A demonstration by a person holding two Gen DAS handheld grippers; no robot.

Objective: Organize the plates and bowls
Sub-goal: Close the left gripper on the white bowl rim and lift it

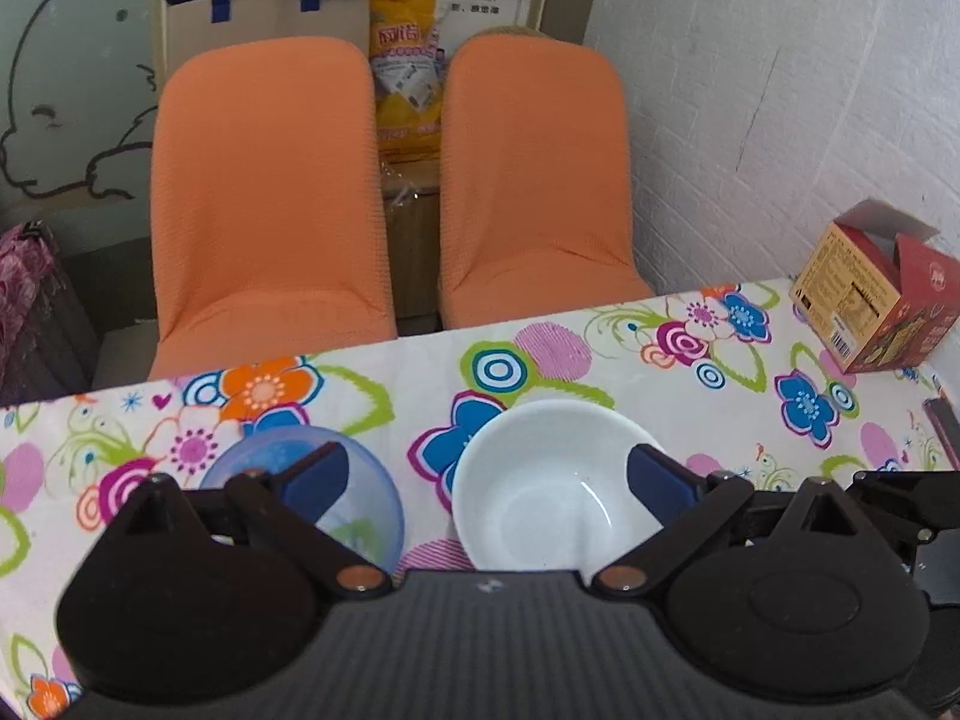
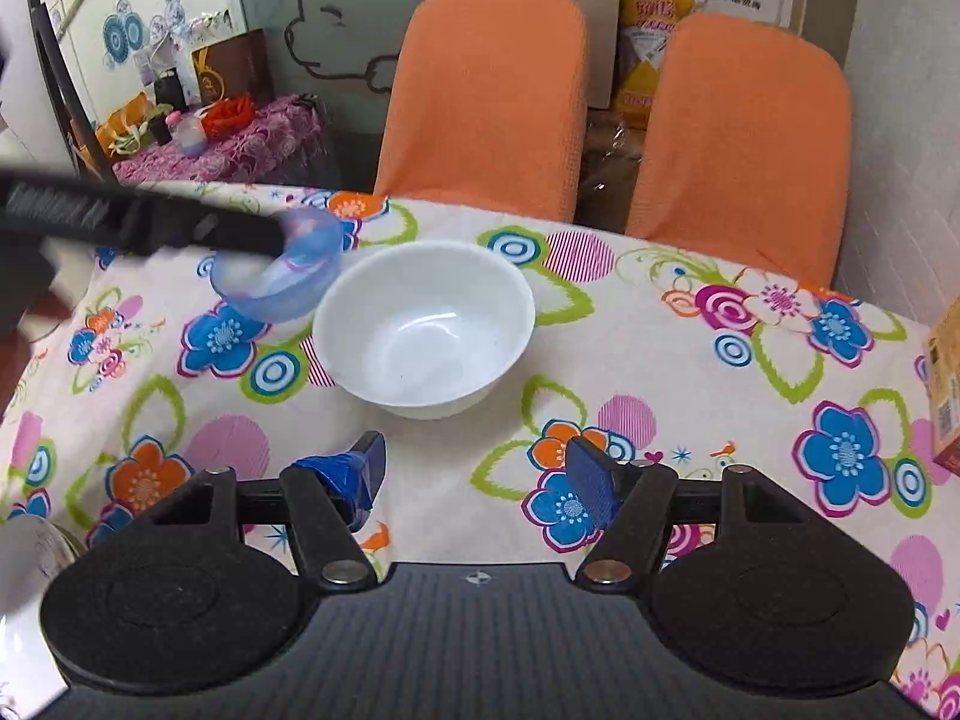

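A white bowl [image 1: 528, 498] [image 2: 423, 330] stands upright and empty on the flowered tablecloth [image 2: 660, 360]. Just left of it is a translucent blue bowl [image 1: 366, 516] [image 2: 282, 288], which looks tilted in the right wrist view. My left gripper [image 1: 486, 474] is open wide above both: one finger [image 1: 318, 474] hangs over the blue bowl, the other over the white bowl's right rim. In the right wrist view that gripper's finger [image 2: 240, 234] reaches in from the left, blurred, across the blue bowl. My right gripper [image 2: 478, 471] is open in front of the white bowl, with nothing between its fingers.
Two orange chairs [image 1: 270, 192] [image 1: 534, 180] stand behind the table's far edge. A red carton [image 1: 876, 300] sits at the table's right end by the white wall. A pale rim of a dish [image 2: 36, 546] shows at the lower left of the right wrist view.
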